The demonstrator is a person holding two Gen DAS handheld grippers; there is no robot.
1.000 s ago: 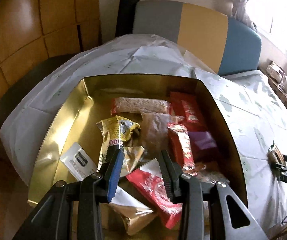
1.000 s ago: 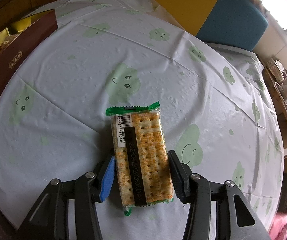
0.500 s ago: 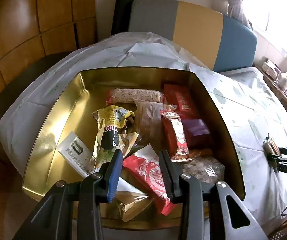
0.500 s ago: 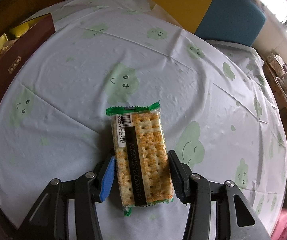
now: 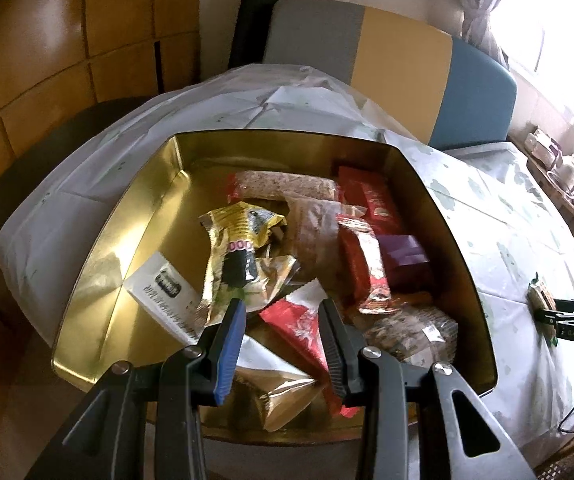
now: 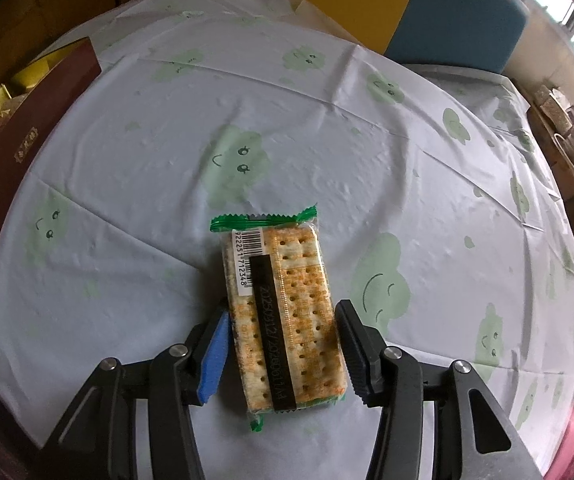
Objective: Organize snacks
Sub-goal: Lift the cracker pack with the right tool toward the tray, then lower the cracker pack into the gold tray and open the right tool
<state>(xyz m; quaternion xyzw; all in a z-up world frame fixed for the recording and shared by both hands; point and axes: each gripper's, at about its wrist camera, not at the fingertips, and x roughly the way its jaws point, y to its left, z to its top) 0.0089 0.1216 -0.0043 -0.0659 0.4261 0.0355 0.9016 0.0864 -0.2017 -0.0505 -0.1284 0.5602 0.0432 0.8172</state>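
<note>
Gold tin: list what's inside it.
The gold tin holds loose snacks: yellow packet, red wrapper, purple box, white sachet. Whatever lies beneath the pile is covered.

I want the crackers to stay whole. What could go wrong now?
1. The right claw has the cracker pack between its fingers; squeezing hard could crack the biscuits.
2. The pack is long and held near one end, so it might tip or slip when lifted.
3. The gold tin is already crowded with wrappers, and the left claw hovers over it, so both claws might bump there.
</note>
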